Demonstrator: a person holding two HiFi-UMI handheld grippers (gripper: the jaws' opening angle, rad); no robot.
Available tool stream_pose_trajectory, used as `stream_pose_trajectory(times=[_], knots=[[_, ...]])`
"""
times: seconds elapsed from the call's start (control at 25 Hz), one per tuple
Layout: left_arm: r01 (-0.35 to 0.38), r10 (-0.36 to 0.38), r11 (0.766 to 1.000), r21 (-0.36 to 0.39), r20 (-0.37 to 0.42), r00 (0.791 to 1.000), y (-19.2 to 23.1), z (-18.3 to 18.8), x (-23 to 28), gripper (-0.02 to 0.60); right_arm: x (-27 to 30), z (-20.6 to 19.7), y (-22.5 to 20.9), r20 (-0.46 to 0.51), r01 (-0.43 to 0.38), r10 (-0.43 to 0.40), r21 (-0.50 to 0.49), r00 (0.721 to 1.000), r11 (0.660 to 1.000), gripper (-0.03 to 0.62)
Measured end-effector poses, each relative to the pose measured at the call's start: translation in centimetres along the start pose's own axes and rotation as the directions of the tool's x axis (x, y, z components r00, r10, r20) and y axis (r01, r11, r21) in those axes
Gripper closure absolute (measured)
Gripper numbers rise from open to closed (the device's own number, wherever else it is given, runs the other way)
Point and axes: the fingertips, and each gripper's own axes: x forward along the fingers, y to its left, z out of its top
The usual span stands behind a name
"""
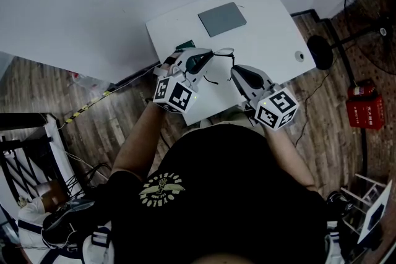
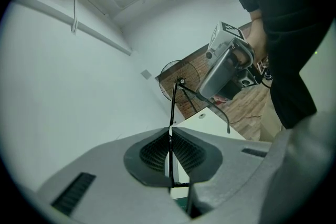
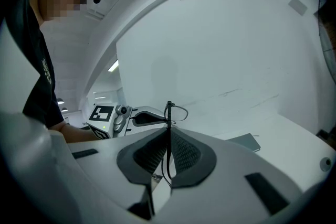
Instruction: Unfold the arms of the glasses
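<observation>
Glasses [image 2: 174,106] hang above the desk [image 1: 266,40], spanning both tips. Left hand-held gripper [image 1: 208,57]: jaws nearly closed, pinching the thin frame. Right hand-held gripper [image 1: 234,73]: likewise pinching a thin arm, which runs along its jaws, judged the one to swing open

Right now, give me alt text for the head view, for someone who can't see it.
Seen from above, a person in a black shirt holds thin black glasses between the left tongs and right tongs, both shut on them, over a white table. A grey pad lies on the table beyond them.
</observation>
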Motion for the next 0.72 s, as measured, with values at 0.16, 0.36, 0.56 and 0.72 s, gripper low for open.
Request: stream_pose_trajectory(times=[0.16, 0.36, 0.56, 0.72], knots=[[0.011, -0.009, 0.999, 0.051, -0.03, 1.0, -0.1, -0.5, -0.2, 0.56, -0.1, -0.4, 0.1, -0.024, -0.001, 0.001, -0.002, 1.0, 1.0, 0.576], [0.025, -0.02, 0.996, 0.082, -0.059, 0.998, -0.2, -1.2, -0.4, 0.56, 0.0, -0.7, 0.2, -0.05, -0.003, 0.003, -0.005, 0.999, 1.0, 0.576], [0.025, -0.011, 0.991, 0.13, -0.102, 0.995, -0.2, -2.0, -0.9, 0.56, -0.1, -1.3, 0.3, -0.075, -0.003, 0.003, -0.001, 0.997, 1.0, 0.576], [0.035, -0.018, 0.99, 0.138, -0.122, 0.992, -0.6, -2.8, -1.0, 0.56, 0.0, -1.9, 0.2, -0.098, 0.0, 0.0, 0.006, 0.995, 1.0, 0.576]])
